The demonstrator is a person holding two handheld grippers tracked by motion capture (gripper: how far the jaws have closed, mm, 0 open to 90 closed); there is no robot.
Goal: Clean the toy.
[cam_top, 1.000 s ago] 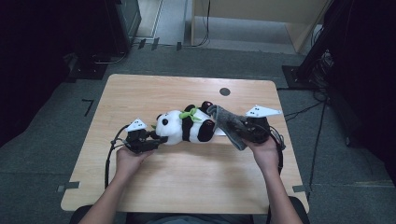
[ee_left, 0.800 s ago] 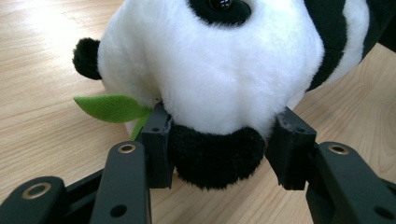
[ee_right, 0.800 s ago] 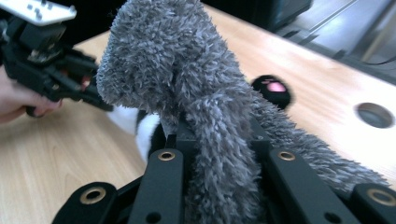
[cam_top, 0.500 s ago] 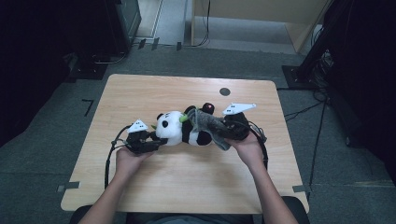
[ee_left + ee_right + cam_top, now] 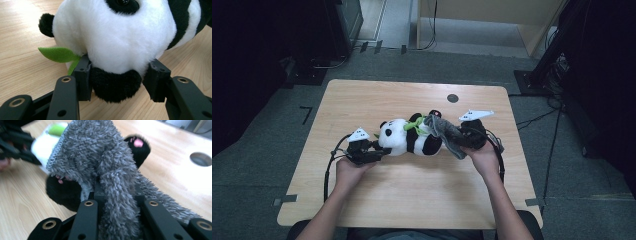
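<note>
Stuffed panda (image 5: 412, 139) lying on its side near the middle of the wooden tabletop (image 5: 412, 200), long axis running left to right across my view, head toward my left hand and feet toward my right. My left claw (image 5: 377, 151) sits at the head end; in the left gripper view its pads bracket the lower part of the white head (image 5: 117, 37) and a black ear (image 5: 115, 86), the pads resting against the plush while the jaws have just been easing apart, so I read a light hold on the head rather than a firm pinch. A green felt leaf (image 5: 58, 54) pokes out beside one pad. My right claw (image 5: 464, 140) is clenched on a grey fuzzy sock (image 5: 105, 170), its ribbed cuff hanging open just in front of the panda's black foot with the pink pad (image 5: 138, 143); a second black paw (image 5: 62, 191) shows below the cuff. From above, the sock (image 5: 447, 135) drapes over the foot end of the toy, touching it. The relation that governs the coming move, as I judge it: the sock's opening lies just off the feet, on the same line as the body's long axis, so the right hand must draw the cuff along that axis toward the head while the left steadies the far end. The right hand is the nearer to the feet.
</note>
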